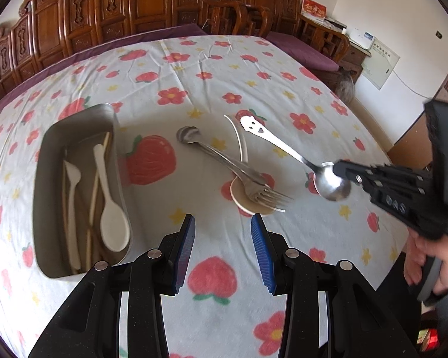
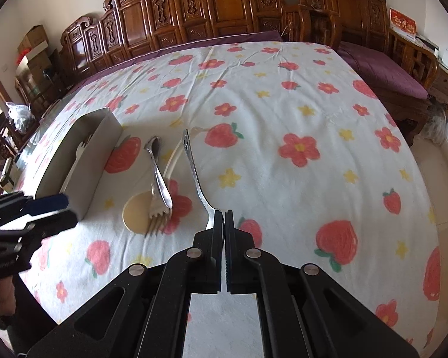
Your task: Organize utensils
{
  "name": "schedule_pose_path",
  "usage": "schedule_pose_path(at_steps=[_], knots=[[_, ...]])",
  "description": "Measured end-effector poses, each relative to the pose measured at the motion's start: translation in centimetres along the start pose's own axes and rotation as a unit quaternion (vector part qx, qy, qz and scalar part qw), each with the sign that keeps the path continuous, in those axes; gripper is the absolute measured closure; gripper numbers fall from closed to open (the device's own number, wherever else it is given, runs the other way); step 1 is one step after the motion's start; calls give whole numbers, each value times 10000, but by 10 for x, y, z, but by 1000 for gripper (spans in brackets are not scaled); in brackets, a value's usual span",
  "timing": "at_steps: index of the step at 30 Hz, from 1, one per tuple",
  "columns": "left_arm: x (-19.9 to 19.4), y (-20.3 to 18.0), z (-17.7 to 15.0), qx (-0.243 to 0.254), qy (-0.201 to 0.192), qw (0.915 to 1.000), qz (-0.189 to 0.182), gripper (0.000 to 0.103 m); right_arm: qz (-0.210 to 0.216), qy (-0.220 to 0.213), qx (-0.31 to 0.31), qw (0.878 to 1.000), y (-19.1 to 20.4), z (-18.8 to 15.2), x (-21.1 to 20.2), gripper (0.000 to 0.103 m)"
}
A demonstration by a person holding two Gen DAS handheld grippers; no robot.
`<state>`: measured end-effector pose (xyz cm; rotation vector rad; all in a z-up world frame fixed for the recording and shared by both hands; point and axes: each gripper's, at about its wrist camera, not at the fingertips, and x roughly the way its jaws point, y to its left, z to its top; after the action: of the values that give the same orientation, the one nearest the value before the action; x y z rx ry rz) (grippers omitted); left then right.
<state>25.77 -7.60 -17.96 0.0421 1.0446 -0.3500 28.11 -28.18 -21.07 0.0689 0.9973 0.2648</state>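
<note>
Right hand-held gripper (image 2: 225, 213) clamps the smiley-handled steel spoon (image 1: 286, 152) by its slick, rigid bowl; left hand-held gripper (image 1: 222, 217) gapes, holding nothing.

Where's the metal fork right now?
On the tablecloth in the left wrist view, centre: the fork lies with its tines over the beige spoon, right of the tray.

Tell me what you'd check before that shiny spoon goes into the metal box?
1. Right gripper shut on the smiley spoon: ok.
2. Grip point: on the bowl, long handle sticking out, may swing: not ok.
3. Spoon lifted off the tablecloth: ok.
4. Room in the metal tray: holds white spoon and others, space left: ok.
5. Left gripper open, near the tray, possibly in the way: cannot tell.
6. Fork untouched on table: ok.
</note>
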Motion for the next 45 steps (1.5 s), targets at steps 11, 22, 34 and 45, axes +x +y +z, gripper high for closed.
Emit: schedule_pose_path(at_steps=[11, 22, 34, 45], knots=[[46, 0, 39, -380, 102, 9991, 155, 66, 74, -18, -27, 10000, -12, -15, -3, 101], [90, 25, 76, -1117, 389, 9922, 383, 66, 115, 53, -41, 9999, -19, -18, 4, 100], [112, 29, 84, -1346, 625, 9872, 583, 73, 213, 80, 193, 9996, -31, -17, 5, 100], [101, 24, 83, -1297, 533, 9893, 415, 98, 232, 90, 131, 9996, -28, -18, 5, 100]])
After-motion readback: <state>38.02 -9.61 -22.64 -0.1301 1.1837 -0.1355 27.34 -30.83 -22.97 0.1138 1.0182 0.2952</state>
